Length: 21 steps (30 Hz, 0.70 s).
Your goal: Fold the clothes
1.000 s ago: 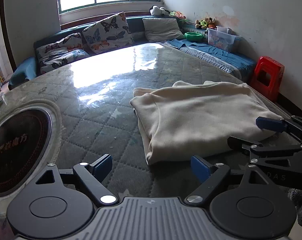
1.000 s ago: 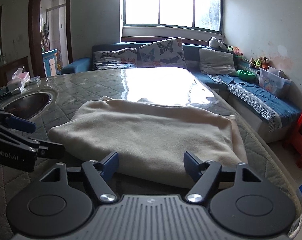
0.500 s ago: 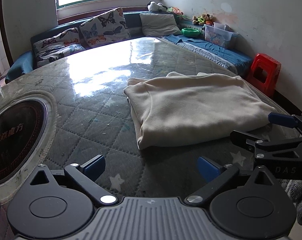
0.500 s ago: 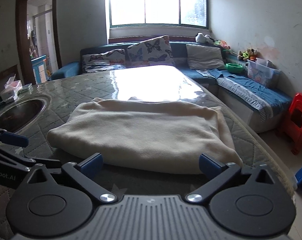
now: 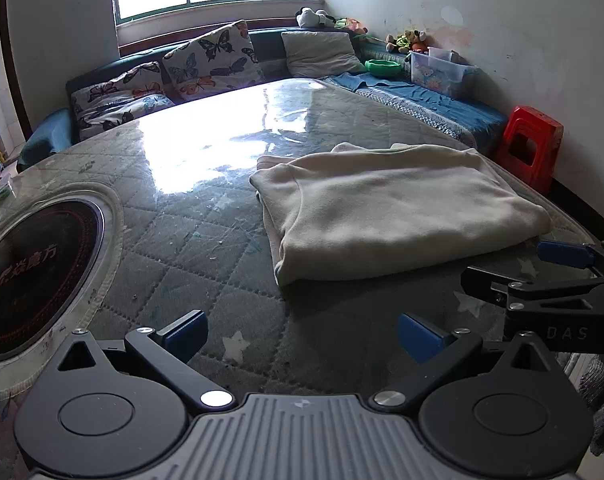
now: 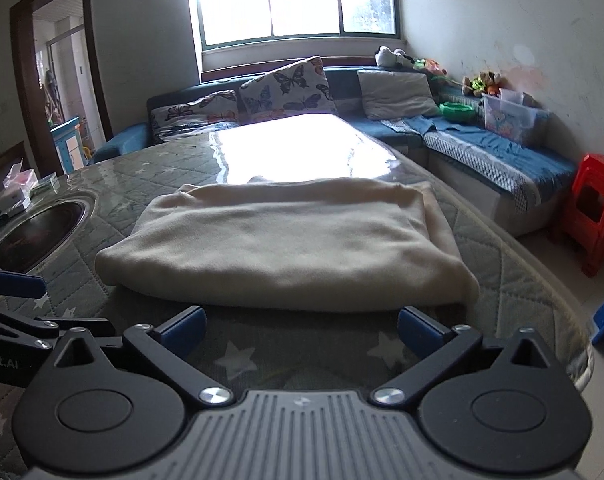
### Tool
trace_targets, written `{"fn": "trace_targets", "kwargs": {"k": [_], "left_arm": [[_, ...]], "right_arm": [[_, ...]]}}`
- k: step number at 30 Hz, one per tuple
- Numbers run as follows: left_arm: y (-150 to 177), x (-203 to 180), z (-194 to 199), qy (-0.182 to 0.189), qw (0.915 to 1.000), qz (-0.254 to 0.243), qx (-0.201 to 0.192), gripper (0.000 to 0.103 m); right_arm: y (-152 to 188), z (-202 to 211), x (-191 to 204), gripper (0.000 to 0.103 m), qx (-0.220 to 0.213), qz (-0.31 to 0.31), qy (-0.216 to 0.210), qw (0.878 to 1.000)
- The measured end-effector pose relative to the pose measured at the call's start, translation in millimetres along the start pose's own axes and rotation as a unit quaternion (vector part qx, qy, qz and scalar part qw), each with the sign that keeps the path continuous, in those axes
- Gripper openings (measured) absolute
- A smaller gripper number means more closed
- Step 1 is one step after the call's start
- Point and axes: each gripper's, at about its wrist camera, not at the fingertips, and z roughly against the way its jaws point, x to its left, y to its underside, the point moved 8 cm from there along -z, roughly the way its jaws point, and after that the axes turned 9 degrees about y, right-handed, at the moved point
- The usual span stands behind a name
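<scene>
A cream garment (image 5: 389, 204) lies folded into a thick rectangle on the quilted grey-green table (image 5: 206, 248). It also shows in the right wrist view (image 6: 286, 240), straight ahead. My left gripper (image 5: 300, 334) is open and empty, above the table just short of the garment's near left corner. My right gripper (image 6: 300, 330) is open and empty, close to the garment's near edge. The right gripper also shows at the right edge of the left wrist view (image 5: 541, 272).
A round black cooktop (image 5: 34, 272) is set into the table at the left. A sofa with butterfly pillows (image 5: 210, 60) runs along the far wall and right side. A red stool (image 5: 529, 144) stands on the floor at the right.
Both grippers have drawn back from the garment and opened wider. The garment lies as before.
</scene>
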Motion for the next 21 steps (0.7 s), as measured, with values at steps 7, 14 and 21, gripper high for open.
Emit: {"fn": "trace_targets", "kwargs": {"k": [7,14,21], "left_arm": [[2,-4,7,-0.004,0.9999,-0.006,-0.009,0.103],[8,-8,15,-0.005,0.9998,-0.009,-0.014,0.103],[13,-10,22,-0.006,0.9998,-0.006,-0.018,0.103]], "right_arm": [[5,6,-4,0.103,0.000,-0.008,0.011,1.000],[9,13,-4,0.103,-0.004,-0.007,0.013,1.000],[12,22,-2,0.103,-0.010,0.000,0.017,1.000]]}}
